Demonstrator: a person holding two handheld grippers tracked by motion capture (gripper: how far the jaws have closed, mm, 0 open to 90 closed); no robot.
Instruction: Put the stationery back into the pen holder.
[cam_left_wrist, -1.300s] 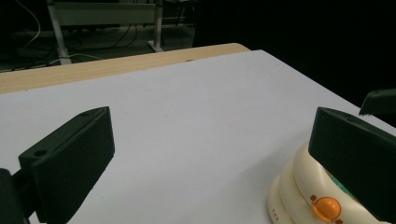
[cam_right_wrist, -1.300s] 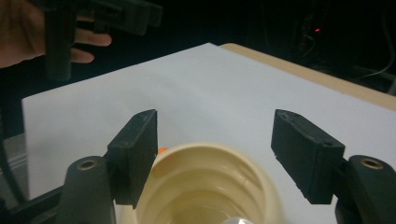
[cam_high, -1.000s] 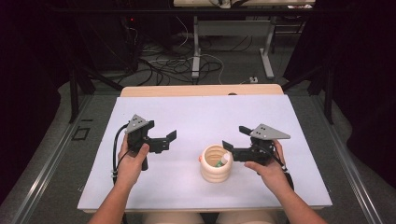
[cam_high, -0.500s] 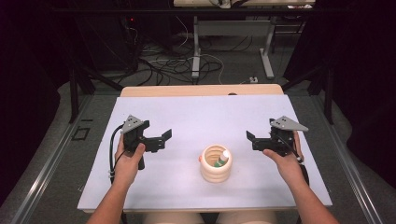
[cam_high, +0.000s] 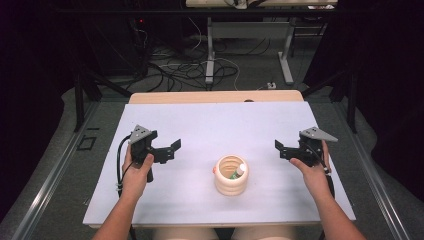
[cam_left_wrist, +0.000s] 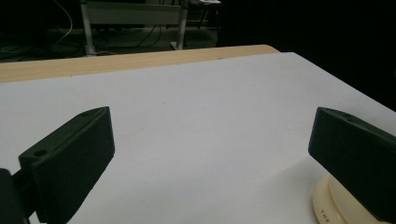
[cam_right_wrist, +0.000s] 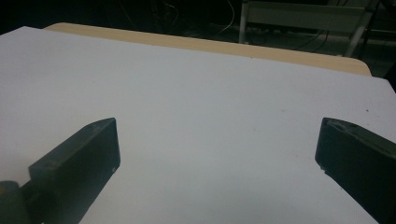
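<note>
Evidently both claws, left claw (cam_high: 174, 148) and right claw (cam_high: 281, 148), gape empty; approach the ribbed cup (cam_high: 231, 175) level, squeezing its sides gently.

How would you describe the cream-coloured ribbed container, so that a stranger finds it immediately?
Look at the white table, on its near half, between the left gripper and the right gripper. The ribbed container stands there alone, touching neither. It is cream-coloured, round, open on top, with small items inside.

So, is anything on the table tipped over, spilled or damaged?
Nothing stands out. The ribbed cream cup stands upright mid-table with small items inside, nothing spilled around it. The left gripper and right gripper are both open, apart from it.
</note>
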